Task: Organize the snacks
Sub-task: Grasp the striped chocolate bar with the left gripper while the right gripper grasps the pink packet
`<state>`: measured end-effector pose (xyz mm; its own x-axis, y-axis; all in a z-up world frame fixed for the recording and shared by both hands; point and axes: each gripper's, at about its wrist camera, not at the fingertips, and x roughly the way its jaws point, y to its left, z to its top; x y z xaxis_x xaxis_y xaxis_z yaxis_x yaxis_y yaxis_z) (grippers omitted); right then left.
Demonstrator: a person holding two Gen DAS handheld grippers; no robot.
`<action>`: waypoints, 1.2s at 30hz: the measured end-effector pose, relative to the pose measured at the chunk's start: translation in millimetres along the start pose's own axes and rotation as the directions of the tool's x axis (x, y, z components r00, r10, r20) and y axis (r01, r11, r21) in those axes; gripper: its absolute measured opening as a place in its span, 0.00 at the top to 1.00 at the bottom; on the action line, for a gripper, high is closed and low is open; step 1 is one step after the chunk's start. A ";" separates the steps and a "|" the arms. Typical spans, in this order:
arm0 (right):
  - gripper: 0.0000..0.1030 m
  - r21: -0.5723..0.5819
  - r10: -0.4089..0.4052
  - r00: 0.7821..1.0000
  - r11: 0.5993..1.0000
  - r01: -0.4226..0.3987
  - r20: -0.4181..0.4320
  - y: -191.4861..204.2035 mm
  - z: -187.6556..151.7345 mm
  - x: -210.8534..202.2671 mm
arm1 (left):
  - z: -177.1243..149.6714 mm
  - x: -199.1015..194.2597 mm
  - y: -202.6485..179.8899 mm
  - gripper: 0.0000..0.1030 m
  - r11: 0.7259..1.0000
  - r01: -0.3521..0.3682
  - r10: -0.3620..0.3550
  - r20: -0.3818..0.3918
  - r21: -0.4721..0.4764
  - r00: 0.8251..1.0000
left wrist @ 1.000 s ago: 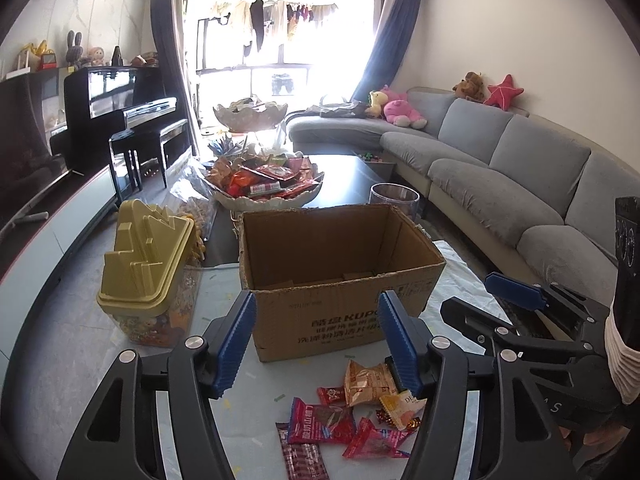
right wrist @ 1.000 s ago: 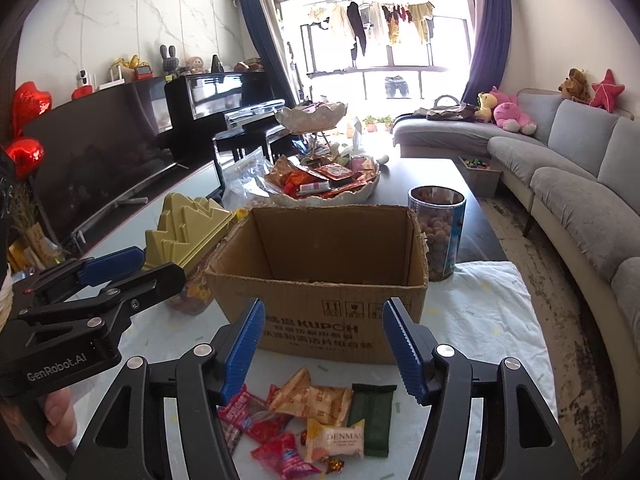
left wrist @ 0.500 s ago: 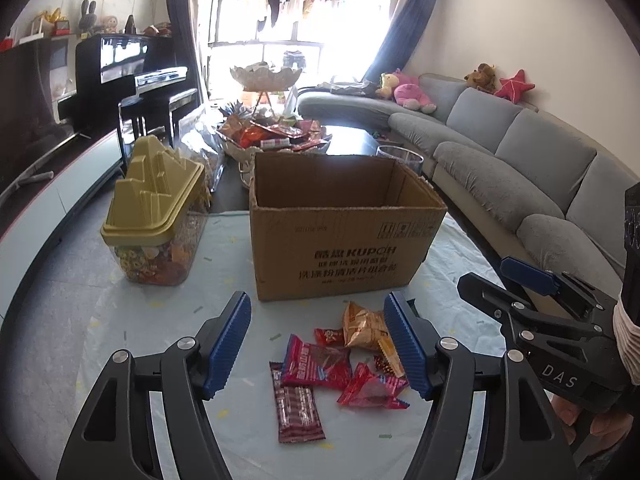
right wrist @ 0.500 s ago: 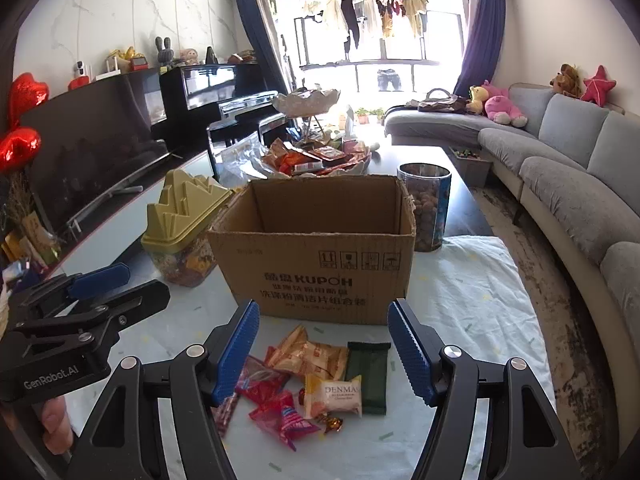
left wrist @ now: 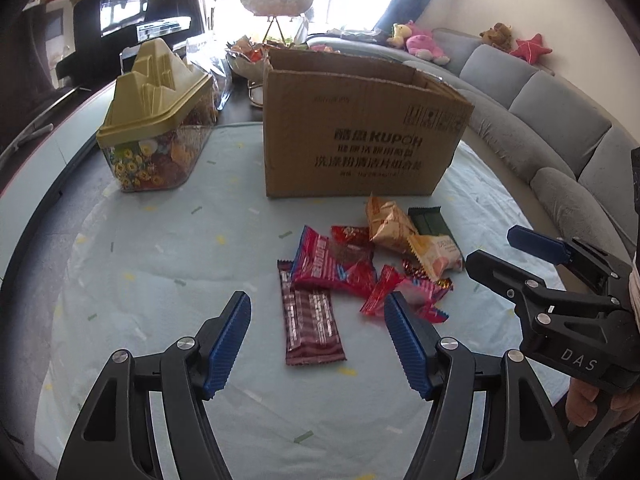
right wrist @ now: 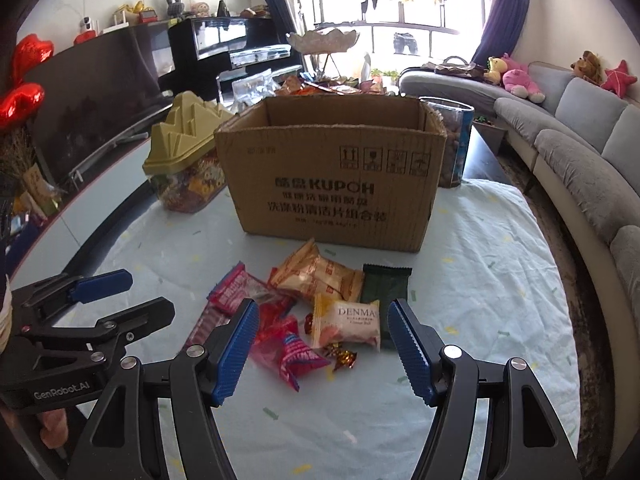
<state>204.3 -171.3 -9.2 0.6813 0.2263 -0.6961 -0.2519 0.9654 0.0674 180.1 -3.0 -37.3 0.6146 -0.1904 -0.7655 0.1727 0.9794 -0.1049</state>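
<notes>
A pile of snack packets lies on the pale cloth in front of an open cardboard box [left wrist: 360, 132] [right wrist: 336, 176]. The pile holds a dark red bar [left wrist: 312, 326], a red packet [left wrist: 328, 266], an orange bag [left wrist: 386, 222] [right wrist: 316, 280], a dark green packet [right wrist: 386, 292] and a white DENMA packet [right wrist: 348, 326]. My left gripper [left wrist: 318, 316] is open and empty, low over the dark red bar. My right gripper [right wrist: 322, 322] is open and empty, low over the white packet and a pink wrapper [right wrist: 290, 350].
A clear snack jar with a gold mountain-shaped lid [left wrist: 156, 120] [right wrist: 184, 156] stands left of the box. A clear canister [right wrist: 456, 144] stands behind the box on the right. A bowl of snacks [left wrist: 248, 56] sits further back. A grey sofa [right wrist: 580, 160] runs along the right.
Both grippers have come down and tilted toward the table, so the snack pile now lies between their fingers. Both stayed open. The snacks and box have not moved.
</notes>
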 end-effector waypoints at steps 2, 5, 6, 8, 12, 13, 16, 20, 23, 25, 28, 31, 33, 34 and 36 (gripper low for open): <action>0.34 -0.030 0.004 1.000 1.000 -0.004 -0.013 3.4 -7.7 5.0 | -5.9 4.8 0.1 0.33 1.000 -0.001 0.001 -0.018 0.003 1.000; 0.34 -0.079 0.020 0.998 0.997 -0.024 -0.053 7.6 -15.3 15.3 | -11.7 11.7 1.5 0.34 1.000 -0.006 0.006 -0.032 0.003 0.999; 0.34 -0.089 0.026 0.998 0.996 -0.031 -0.061 8.6 -16.2 17.8 | -13.0 14.8 2.1 0.34 1.000 -0.006 0.006 -0.038 0.004 0.999; 0.34 -0.111 0.043 0.996 0.992 -0.052 -0.075 10.9 -17.8 22.9 | -14.2 21.1 3.1 0.34 1.000 -0.004 0.005 -0.050 0.003 0.999; 0.35 -0.140 0.080 0.992 0.986 -0.094 -0.098 14.9 -15.9 32.7 | -13.9 33.8 4.8 0.35 1.000 0.004 -0.004 -0.072 -0.008 0.997; 0.35 -0.147 0.092 0.990 0.983 -0.107 -0.107 15.7 -15.4 35.8 | -13.5 37.5 5.3 0.35 1.000 0.003 -0.003 -0.078 -0.011 0.997; 0.42 -0.147 0.123 0.981 0.978 -0.145 -0.148 16.5 -14.2 47.0 | -12.5 48.0 6.5 0.38 1.000 0.008 -0.010 -0.100 -0.023 0.995; 0.44 -0.157 0.133 0.974 0.974 -0.163 -0.186 19.7 -16.0 58.4 | -10.2 60.1 6.9 0.39 0.999 0.013 -0.017 -0.123 -0.033 0.992; 0.46 -0.168 0.135 0.969 0.971 -0.171 -0.209 21.1 -17.1 64.8 | -8.5 68.9 7.5 0.41 0.999 0.013 -0.019 -0.141 -0.042 0.990; 0.49 -0.179 0.135 0.965 0.968 -0.178 -0.226 22.6 -17.8 68.3 | -7.9 74.2 6.5 0.41 0.999 0.014 -0.021 -0.148 -0.047 0.989; 0.53 -0.181 0.139 0.960 0.966 -0.186 -0.243 23.3 -18.3 73.6 | -6.1 81.8 5.4 0.43 0.999 -0.006 0.000 -0.149 -0.038 0.989; 0.56 -0.186 0.142 0.957 0.964 -0.191 -0.252 23.8 -17.1 78.0 | -3.2 86.1 3.5 0.45 0.999 -0.034 0.031 -0.142 -0.020 0.989; 0.56 -0.188 0.145 0.956 0.962 -0.196 -0.257 24.4 -16.1 80.1 | -3.6 86.9 1.9 0.49 0.998 -0.057 0.057 -0.138 -0.002 0.989; 0.57 -0.190 0.146 0.954 0.961 -0.199 -0.260 25.5 -16.0 81.5 | -4.6 86.5 1.0 0.53 0.998 -0.068 0.068 -0.134 0.006 0.989; 0.57 -0.195 0.148 0.952 0.959 -0.204 -0.269 28.1 -16.4 84.9 | -6.3 85.5 1.8 0.60 0.996 -0.087 0.088 -0.121 0.015 0.989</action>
<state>243.8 -127.1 -78.1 0.4261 0.3230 -0.8451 -0.5142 0.8550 0.0675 228.1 -17.1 -107.0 0.5296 -0.0939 -0.8430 0.1301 0.9911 -0.0287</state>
